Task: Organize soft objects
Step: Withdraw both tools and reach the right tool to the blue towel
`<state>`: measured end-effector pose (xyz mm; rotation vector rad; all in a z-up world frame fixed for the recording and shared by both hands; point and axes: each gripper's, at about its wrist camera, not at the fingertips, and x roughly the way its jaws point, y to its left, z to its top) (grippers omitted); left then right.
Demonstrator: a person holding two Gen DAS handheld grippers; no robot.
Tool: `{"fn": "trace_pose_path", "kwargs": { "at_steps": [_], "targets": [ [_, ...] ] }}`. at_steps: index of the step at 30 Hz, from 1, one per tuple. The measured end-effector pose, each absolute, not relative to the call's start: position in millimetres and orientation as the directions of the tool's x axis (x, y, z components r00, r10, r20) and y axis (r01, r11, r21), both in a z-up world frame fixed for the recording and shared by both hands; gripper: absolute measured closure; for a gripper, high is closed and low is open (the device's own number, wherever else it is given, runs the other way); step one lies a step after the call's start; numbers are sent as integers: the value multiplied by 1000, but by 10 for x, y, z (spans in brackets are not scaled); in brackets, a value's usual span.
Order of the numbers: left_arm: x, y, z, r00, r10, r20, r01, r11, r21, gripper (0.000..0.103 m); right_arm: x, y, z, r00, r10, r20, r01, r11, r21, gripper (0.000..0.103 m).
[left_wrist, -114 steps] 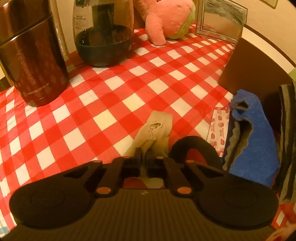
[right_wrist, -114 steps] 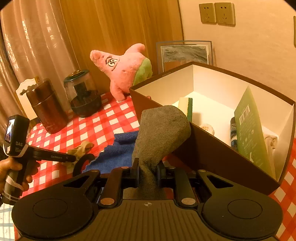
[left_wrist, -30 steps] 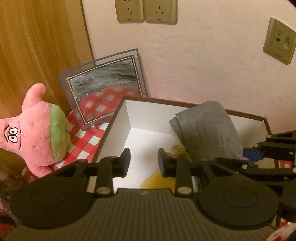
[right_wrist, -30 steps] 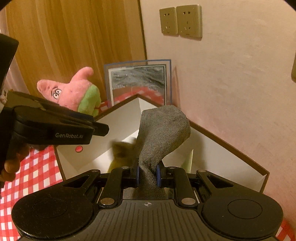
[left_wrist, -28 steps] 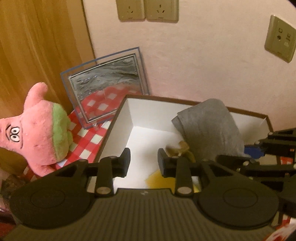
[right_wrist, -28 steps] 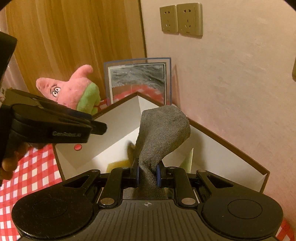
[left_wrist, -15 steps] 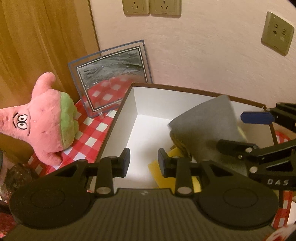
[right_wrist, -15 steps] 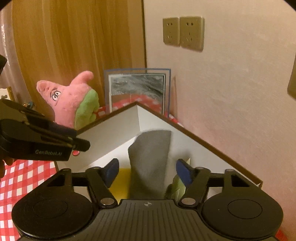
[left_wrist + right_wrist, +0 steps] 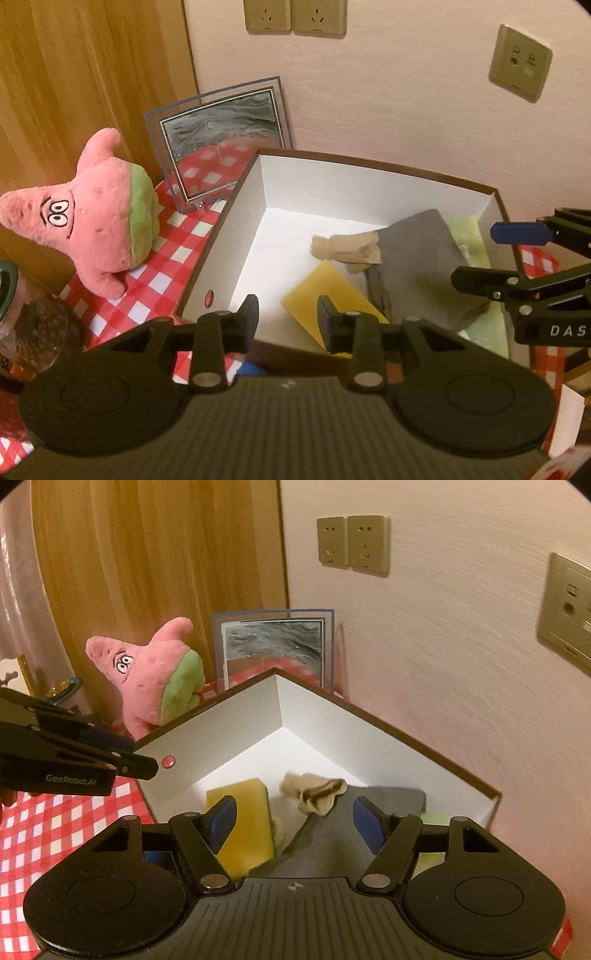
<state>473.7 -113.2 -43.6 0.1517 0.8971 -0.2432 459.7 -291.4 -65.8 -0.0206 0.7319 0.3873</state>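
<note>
The brown box (image 9: 369, 162) with white inner walls holds a grey cloth (image 9: 417, 266), a beige sock (image 9: 347, 247) and a yellow sponge (image 9: 325, 291). My left gripper (image 9: 286, 321) hangs open over the box's near wall with nothing between its fingers. In the right wrist view my right gripper (image 9: 295, 823) stands open above the box (image 9: 406, 734). The grey cloth (image 9: 332, 845) lies loose below its blue pads, with the sock (image 9: 317, 794) and sponge (image 9: 240, 827) beside it.
A pink starfish plush (image 9: 99, 221) and a framed picture (image 9: 221, 129) stand left of the box on the red checked tablecloth (image 9: 155, 284). A glass jar (image 9: 26, 325) is at the far left. The wall with sockets (image 9: 295, 14) rises right behind the box.
The right gripper opened and let go of the grey cloth, which dropped into the box beside the beige sock. Both grippers drew back and rose a little from the box.
</note>
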Motion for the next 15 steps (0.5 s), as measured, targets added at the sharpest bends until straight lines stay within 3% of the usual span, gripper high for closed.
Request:
{"fn": "trace_pose_path", "kwargs": {
  "at_steps": [15],
  "targets": [
    [4037,-1006,-208,605,-173,-778,263,965,-10,70,3932,-3106,-443,701,351,-621,-303,935,186,33]
  ]
}}
